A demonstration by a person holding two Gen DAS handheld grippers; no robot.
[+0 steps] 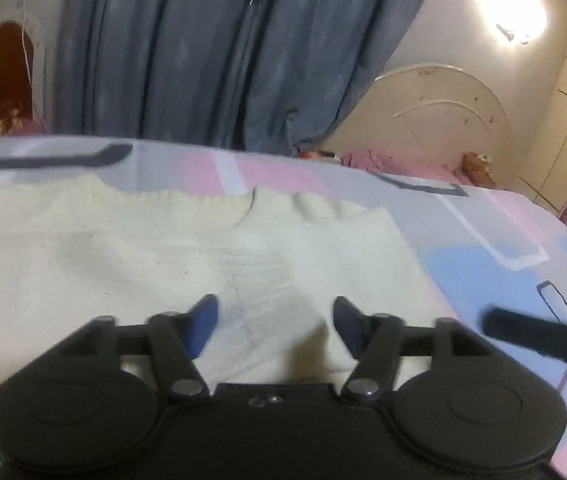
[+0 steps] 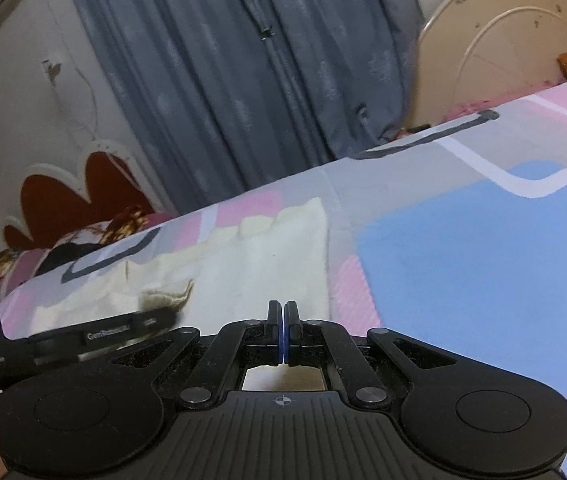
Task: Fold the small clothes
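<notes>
One cream garment (image 1: 163,264) lies flat on the patterned sheet (image 1: 483,264), partly folded by the look of its straight right edge and doubled layers, so my guess is that a fold has just been laid and the hands are between grips. The left gripper (image 1: 275,324) hangs just over the near part of the cloth with its blue pads (image 1: 203,326) spread wide and nothing between them, so it is released. The right gripper (image 2: 283,330) sits at the garment's near right corner with its pads pressed together; no cloth shows pinched between them, so it reads as clenched on nothing. In the right view the other tool's black body pokes in from the left beside a darker patch of fabric that is too blurred to identify. The next move, as I judge it, calls for picking a fresh edge or corner with each tool, the right one first parting its fingers, then lifting both sides evenly so the knit does not slide or bunch on the smooth sheet. Count: one garment, two grippers, one bed sheet, one grey curtain (image 1: 223,52) behind, one lit wall lamp (image 1: 511,4), one rounded cream headboard (image 1: 443,116)
</notes>
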